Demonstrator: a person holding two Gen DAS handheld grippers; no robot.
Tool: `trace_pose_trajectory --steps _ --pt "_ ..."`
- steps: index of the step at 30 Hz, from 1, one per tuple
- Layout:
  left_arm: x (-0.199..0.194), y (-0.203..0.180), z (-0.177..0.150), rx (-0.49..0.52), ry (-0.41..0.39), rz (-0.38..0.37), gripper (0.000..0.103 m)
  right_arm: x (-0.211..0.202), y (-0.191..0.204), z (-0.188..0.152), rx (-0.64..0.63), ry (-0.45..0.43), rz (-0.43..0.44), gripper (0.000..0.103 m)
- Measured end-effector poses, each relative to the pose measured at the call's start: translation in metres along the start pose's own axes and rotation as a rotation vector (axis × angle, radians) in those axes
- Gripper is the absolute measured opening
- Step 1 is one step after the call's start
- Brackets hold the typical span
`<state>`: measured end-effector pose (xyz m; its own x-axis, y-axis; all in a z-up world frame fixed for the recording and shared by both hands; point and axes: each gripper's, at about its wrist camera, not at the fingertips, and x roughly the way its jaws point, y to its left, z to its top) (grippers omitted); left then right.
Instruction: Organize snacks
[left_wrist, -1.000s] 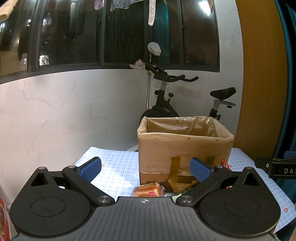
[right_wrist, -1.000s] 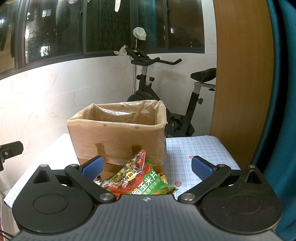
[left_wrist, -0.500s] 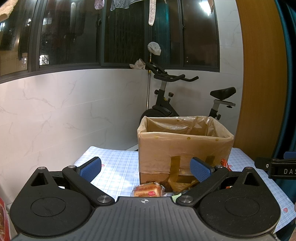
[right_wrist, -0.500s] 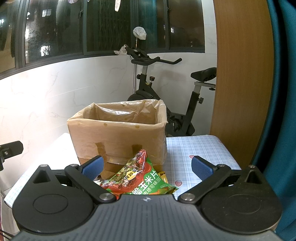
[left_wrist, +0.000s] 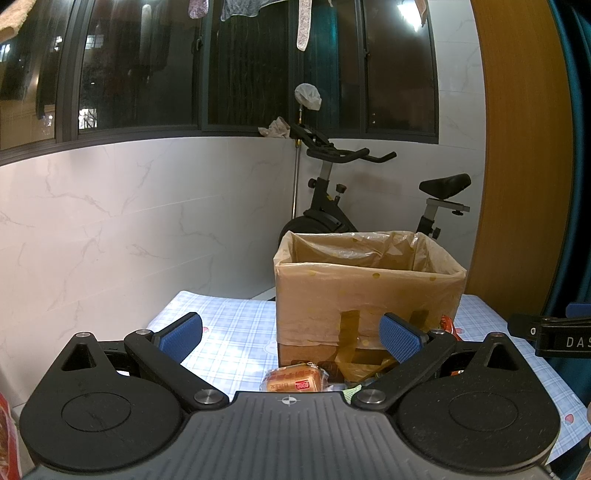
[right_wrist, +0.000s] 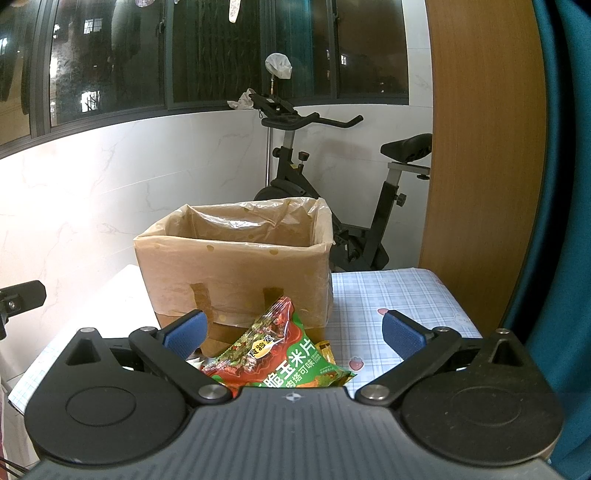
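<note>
**Snacks on the table, both grippers spread and empty**

The green-and-red snack bag (right_wrist: 286, 354) lies on the checked tablecloth (right_wrist: 399, 295) directly in front of the cardboard box (right_wrist: 236, 273), its upper corner leaning against the box's front face. A small gold-wrapped item (right_wrist: 325, 349) sits just beside the bag on its right; what it contains cannot be told from this view. In the left wrist view a wrapped bread bun (left_wrist: 293, 380) rests on the cloth in front of the same box (left_wrist: 369, 291), near its lower left corner.

The box stands upright and open-topped, lined with a clear plastic bag folded over its rim.

The right gripper (right_wrist: 293, 332) is held level above the table edge, aimed at the box, its blue pads wide apart with the snack bag lying between and below them, untouched. The left gripper (left_wrist: 291, 332) is posed likewise, spread wide, holding nothing, the bun low between its fingers.

Behind the table stand an exercise bike (right_wrist: 332, 206), a marble wall and dark windows.
</note>
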<state>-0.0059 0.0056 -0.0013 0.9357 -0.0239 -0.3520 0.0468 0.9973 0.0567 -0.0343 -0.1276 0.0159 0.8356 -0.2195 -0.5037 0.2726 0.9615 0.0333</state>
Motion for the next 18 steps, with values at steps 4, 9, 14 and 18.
trace_pose_trajectory --steps 4,9,14,18 --pt "0.0 0.0 0.0 -0.004 0.001 0.002 0.103 0.0 0.0 0.0 0.0 0.0 0.0 0.103" --pt "0.007 0.0 0.0 -0.02 0.028 -0.004 0.103 0.001 0.0 0.0 -0.001 -0.006 0.005 0.103" --pt "0.018 0.001 0.003 0.003 0.013 0.031 0.103 0.007 -0.007 -0.001 0.028 -0.077 0.098 0.103" --pt "0.032 0.005 0.008 0.018 -0.008 0.066 0.103 0.018 -0.009 0.003 0.02 -0.131 0.099 0.103"
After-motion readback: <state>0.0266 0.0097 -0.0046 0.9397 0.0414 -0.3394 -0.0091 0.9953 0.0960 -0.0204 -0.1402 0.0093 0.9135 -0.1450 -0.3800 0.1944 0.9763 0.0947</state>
